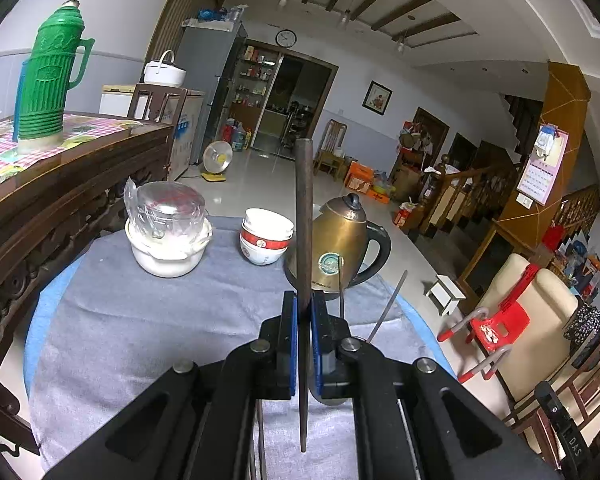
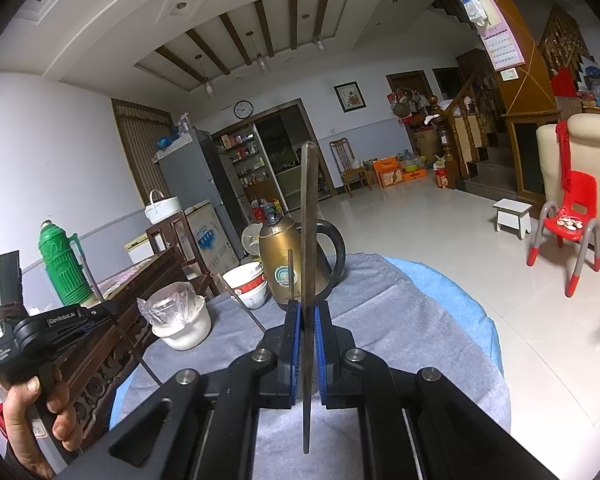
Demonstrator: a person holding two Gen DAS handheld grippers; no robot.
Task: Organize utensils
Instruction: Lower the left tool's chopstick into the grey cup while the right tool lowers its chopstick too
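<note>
In the left wrist view, my left gripper [image 1: 304,300] is shut on a dark brown chopstick [image 1: 304,208] that stands upright between the blue pads. Two thin metal rods [image 1: 341,280] show just right of the fingers; where they end is hidden. My right gripper [image 2: 308,308] is shut on a grey chopstick [image 2: 309,220], also upright. The right wrist view shows the left gripper [image 2: 100,314] in a person's hand [image 2: 40,408] at the left, with its thin stick [image 2: 120,332] slanting through it.
A round table with a grey cloth [image 1: 160,320] carries a brass kettle [image 1: 340,248], stacked bowls [image 1: 266,236] and a white pot under plastic wrap [image 1: 168,232]. A carved wooden table [image 1: 60,184] with a green thermos [image 1: 48,80] adjoins on the left. A red chair [image 2: 572,220] stands on the tiled floor.
</note>
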